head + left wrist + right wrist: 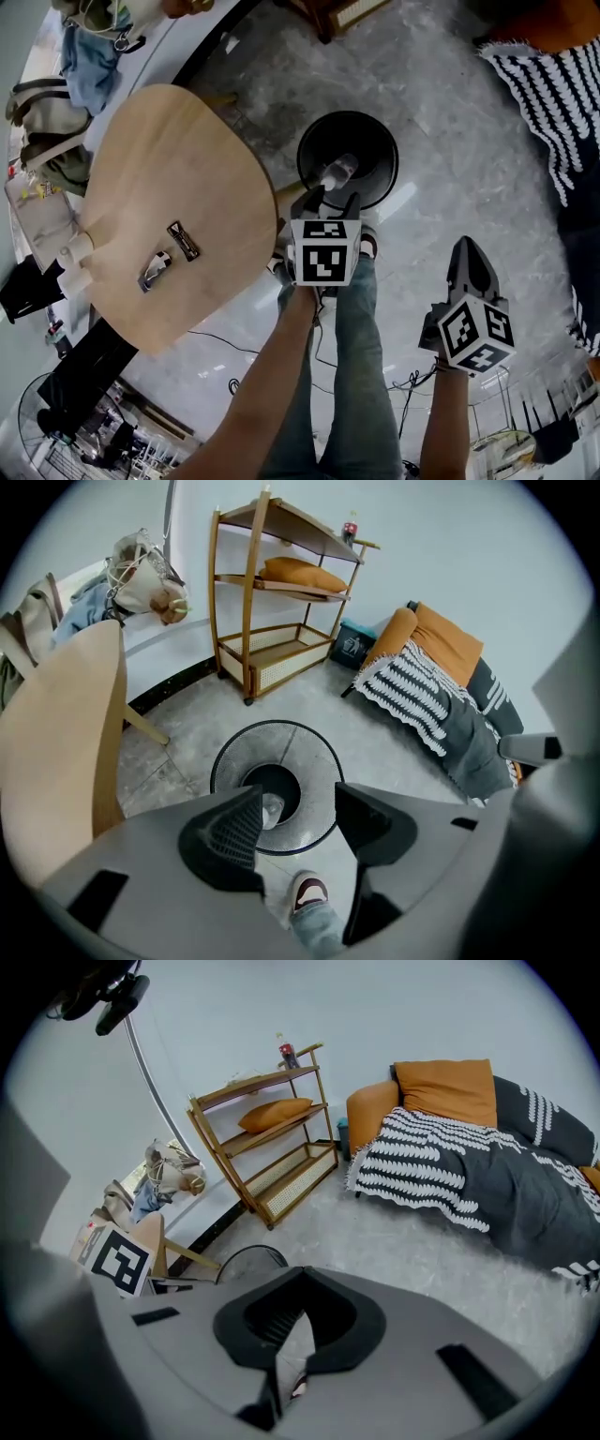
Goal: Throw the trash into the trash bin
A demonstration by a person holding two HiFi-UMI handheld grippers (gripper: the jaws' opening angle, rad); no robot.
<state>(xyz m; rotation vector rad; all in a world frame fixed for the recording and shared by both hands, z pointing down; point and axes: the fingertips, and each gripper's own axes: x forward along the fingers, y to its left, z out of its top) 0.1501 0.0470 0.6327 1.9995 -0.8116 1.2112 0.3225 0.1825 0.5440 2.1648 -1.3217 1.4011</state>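
A grey marbled floor was seen in the head view, with a round wooden table (169,187) at the left and a black trash bin (348,150) standing just beside its edge. Two small items, too small to be identified, were left on the tabletop. The left gripper (330,202) was held over the bin's near rim, and a clear plastic bottle (339,172) was seen just past its tips, inside the bin's outline. Whether the bottle was resting in the bin or in the air above it could not be told. The right gripper (469,258) was held well apart, over bare floor.

In the left gripper view, the jaws were spread wide with nothing pressed between them. The bin (319,771) was framed in the gap, and the bottle (272,808) was seen in its dark opening, beside the left jaw. A shoe (309,891) was visible below.

In the right gripper view, the right gripper (302,1312) was drawn nearly together and empty. A wooden shelf (272,1138) and a sofa (450,1138) lay beyond.
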